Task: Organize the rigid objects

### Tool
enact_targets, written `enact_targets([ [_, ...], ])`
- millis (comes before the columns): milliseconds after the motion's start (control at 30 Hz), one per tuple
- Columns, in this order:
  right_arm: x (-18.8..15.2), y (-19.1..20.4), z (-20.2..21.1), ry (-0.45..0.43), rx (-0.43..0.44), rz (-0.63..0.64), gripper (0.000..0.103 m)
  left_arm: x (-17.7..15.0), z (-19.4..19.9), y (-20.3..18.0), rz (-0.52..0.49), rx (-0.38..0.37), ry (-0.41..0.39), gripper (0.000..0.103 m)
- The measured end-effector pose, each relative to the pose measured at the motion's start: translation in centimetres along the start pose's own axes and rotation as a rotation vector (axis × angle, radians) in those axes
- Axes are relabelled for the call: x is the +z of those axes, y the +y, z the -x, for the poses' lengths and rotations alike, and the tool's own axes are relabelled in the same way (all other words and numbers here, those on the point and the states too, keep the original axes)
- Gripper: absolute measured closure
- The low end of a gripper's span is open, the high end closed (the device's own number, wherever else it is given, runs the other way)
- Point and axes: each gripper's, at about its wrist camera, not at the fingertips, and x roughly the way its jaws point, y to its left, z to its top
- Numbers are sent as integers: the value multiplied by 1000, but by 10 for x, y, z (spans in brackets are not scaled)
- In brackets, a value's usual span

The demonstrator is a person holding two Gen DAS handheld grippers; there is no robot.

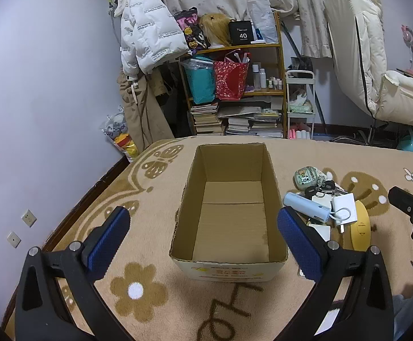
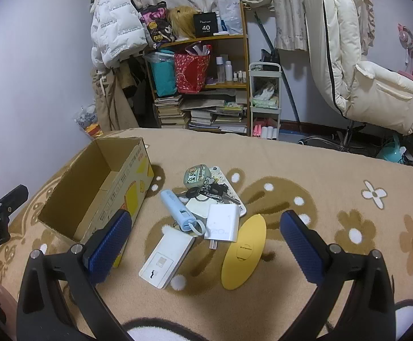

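Left tongs (image 1: 203, 237) tilt downward, fully open and empty, above the empty cardboard box (image 1: 229, 207). Right tongs (image 2: 206, 240) tilt downward, fully open, holding nothing, over the object pile at 3 o'clock of the box: white charger (image 2: 222, 223) marked "120W", blue cylinder (image 2: 178, 210), white adapter (image 2: 166, 258), yellow disc (image 2: 243, 255), keys (image 2: 206, 191). All rest on the flower-patterned blanket (image 2: 334, 176).

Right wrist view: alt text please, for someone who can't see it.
Open right tongs hover over a pile of small items on a beige flowered blanket: white adapter, white charger, yellow oval disc, blue tube, keys. An empty cardboard box sits left.
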Motion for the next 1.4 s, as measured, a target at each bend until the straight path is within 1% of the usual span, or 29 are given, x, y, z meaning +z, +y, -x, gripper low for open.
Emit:
enact_targets([
  [500,-1,0,-2,2,-2,-1,0,0,-2,6,21,-7,10,0],
  [967,-1,-3,-3,10,5,-2,0,-1,-2,-4,-15,-5,5,0],
  [1400,-2,0,-5,19,0,4,0,-1,-3,-2,-5,-19,16,0],
])
